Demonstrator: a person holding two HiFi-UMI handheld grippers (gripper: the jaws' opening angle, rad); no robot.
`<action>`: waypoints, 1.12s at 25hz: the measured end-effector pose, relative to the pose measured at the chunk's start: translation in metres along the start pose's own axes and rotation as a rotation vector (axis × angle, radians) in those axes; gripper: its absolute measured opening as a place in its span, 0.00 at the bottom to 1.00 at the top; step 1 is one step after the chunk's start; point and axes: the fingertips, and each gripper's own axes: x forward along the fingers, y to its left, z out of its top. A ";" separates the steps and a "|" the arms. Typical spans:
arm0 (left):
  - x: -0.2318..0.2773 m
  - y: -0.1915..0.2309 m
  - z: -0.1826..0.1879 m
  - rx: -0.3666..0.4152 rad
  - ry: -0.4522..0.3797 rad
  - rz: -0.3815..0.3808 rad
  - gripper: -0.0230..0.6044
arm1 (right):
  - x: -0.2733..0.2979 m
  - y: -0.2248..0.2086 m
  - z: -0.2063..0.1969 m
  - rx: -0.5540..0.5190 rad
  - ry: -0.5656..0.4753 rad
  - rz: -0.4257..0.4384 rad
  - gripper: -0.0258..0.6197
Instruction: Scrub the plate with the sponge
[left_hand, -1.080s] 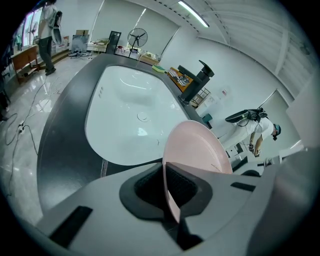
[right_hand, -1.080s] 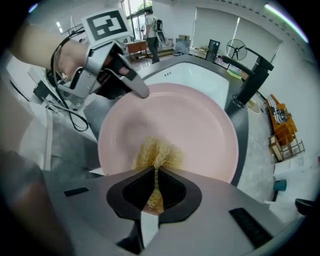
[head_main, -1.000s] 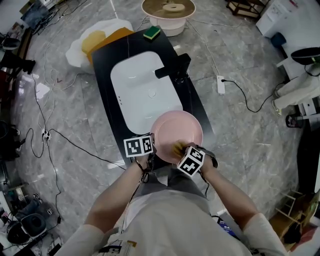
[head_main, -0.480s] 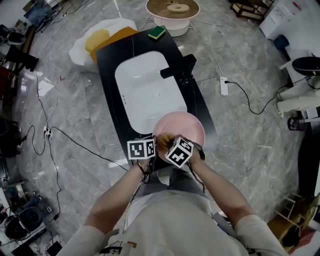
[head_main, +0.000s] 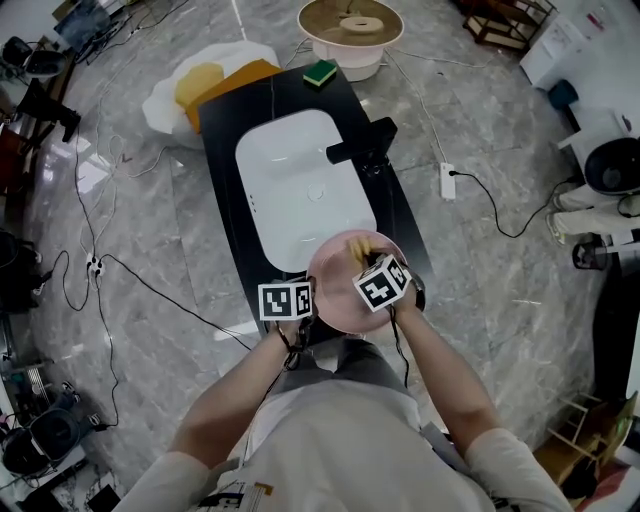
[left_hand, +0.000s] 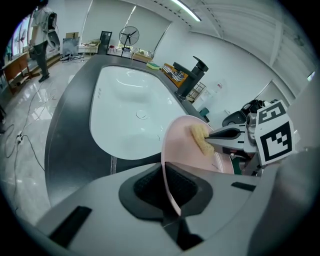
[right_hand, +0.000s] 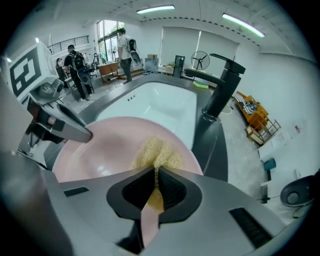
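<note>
A pink plate (head_main: 335, 285) is held over the near end of the black sink counter. My left gripper (left_hand: 170, 200) is shut on the plate's (left_hand: 192, 150) near rim, which runs edge-on between its jaws. My right gripper (right_hand: 154, 187) is shut on a yellow sponge (right_hand: 156, 154), pressed against the plate's (right_hand: 100, 145) face near its far edge. From above, the sponge (head_main: 358, 246) shows just beyond the right marker cube (head_main: 382, 283). In the left gripper view, the sponge (left_hand: 201, 140) rests on the plate with the right gripper's fingers (left_hand: 227, 134) behind it.
A white basin (head_main: 305, 190) fills the black counter (head_main: 225, 120), with a black faucet (head_main: 362, 143) on its right side. A green and yellow sponge (head_main: 320, 72) lies at the counter's far end. Cables and a power strip (head_main: 447, 180) cross the marble floor.
My right gripper has swept the yellow sponge across the plate, first to the left rim and now up to the far side. The left gripper and plate have stayed nearly still.
</note>
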 end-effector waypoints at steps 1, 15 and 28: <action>-0.001 0.001 0.000 -0.001 0.001 0.002 0.08 | -0.002 -0.007 -0.006 -0.002 0.014 -0.022 0.11; -0.045 0.015 0.028 0.076 -0.076 0.014 0.18 | -0.081 -0.006 0.002 0.235 -0.173 0.085 0.11; -0.181 -0.037 0.136 0.252 -0.493 -0.025 0.10 | -0.238 -0.014 0.103 0.210 -0.626 -0.020 0.11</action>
